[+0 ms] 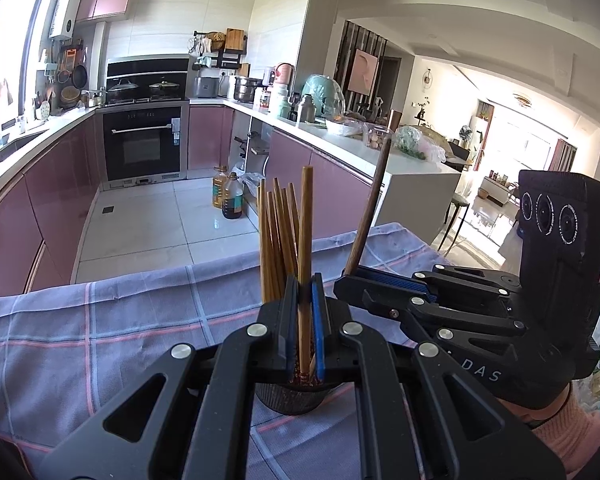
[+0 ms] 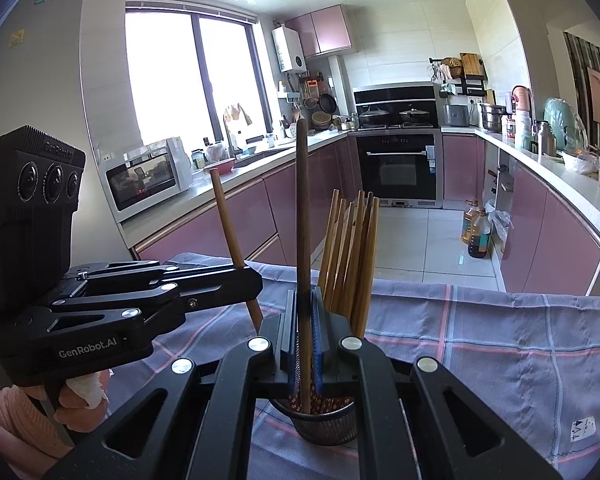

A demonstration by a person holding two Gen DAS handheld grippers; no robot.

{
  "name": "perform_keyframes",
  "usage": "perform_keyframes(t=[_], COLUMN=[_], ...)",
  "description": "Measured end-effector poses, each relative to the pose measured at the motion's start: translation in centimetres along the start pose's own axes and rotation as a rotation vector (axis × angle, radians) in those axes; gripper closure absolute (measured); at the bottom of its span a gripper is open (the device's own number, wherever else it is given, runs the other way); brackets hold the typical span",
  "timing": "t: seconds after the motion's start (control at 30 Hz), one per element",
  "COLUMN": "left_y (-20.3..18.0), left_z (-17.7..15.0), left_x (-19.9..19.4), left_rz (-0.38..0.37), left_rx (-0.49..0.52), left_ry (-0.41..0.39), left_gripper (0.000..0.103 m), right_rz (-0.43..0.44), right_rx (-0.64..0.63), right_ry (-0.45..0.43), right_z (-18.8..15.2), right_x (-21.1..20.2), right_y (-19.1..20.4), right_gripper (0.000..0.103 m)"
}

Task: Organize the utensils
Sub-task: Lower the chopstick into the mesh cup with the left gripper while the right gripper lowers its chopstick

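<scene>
A dark mesh utensil cup [image 1: 288, 400] [image 2: 324, 424] stands on a blue-purple checked cloth [image 1: 120, 340]. A bunch of light wooden chopsticks [image 1: 278, 236] [image 2: 352, 252] stands upright in it. My left gripper [image 1: 305, 284] is shut on one light chopstick [image 1: 306, 220], whose lower end reaches down into the cup. My right gripper [image 2: 303, 296] is shut on a dark brown chopstick [image 2: 303, 208], also upright with its lower end in the cup. Each gripper shows in the other's view: the right gripper [image 1: 346, 278] with its dark chopstick [image 1: 370, 208], the left gripper [image 2: 256, 280] with its light chopstick [image 2: 230, 220].
The cloth-covered table ends at a far edge [image 1: 220, 258], with tiled kitchen floor beyond. Pink cabinets and counters run along both sides, and an oven [image 2: 396, 168] stands at the back. Oil bottles [image 1: 227, 196] stand on the floor. A microwave [image 2: 148, 176] sits on the left counter.
</scene>
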State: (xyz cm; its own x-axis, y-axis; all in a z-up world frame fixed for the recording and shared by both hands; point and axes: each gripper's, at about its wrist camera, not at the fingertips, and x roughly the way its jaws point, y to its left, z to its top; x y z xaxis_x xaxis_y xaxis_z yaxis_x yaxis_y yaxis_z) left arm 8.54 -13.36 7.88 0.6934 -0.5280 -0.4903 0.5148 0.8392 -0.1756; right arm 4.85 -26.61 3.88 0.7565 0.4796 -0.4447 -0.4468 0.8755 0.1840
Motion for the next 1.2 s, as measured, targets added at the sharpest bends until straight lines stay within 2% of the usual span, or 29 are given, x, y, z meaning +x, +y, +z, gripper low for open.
perform_keyframes(t=[0.33, 0.47, 1.2], left_y=[0.0, 0.2, 0.8], left_z=[0.0, 0.0, -0.4], left_x=[0.2, 0.0, 2.3], left_rz=[0.001, -0.064, -0.034], left_rx=[0.001, -0.025, -0.021], left_ry=[0.002, 0.016, 0.064], left_gripper=[0.096, 0.095, 0.095], right_rz=[0.001, 0.004, 0.005], right_rx=[0.002, 0.000, 0.005], right_ry=[0.001, 0.000, 0.052], right_z=[0.0, -0.2, -0.2], right_x=[0.1, -0.2, 1.0], right_y=[0.1, -0.1, -0.5], right_gripper=[0.097, 0.097, 0.097])
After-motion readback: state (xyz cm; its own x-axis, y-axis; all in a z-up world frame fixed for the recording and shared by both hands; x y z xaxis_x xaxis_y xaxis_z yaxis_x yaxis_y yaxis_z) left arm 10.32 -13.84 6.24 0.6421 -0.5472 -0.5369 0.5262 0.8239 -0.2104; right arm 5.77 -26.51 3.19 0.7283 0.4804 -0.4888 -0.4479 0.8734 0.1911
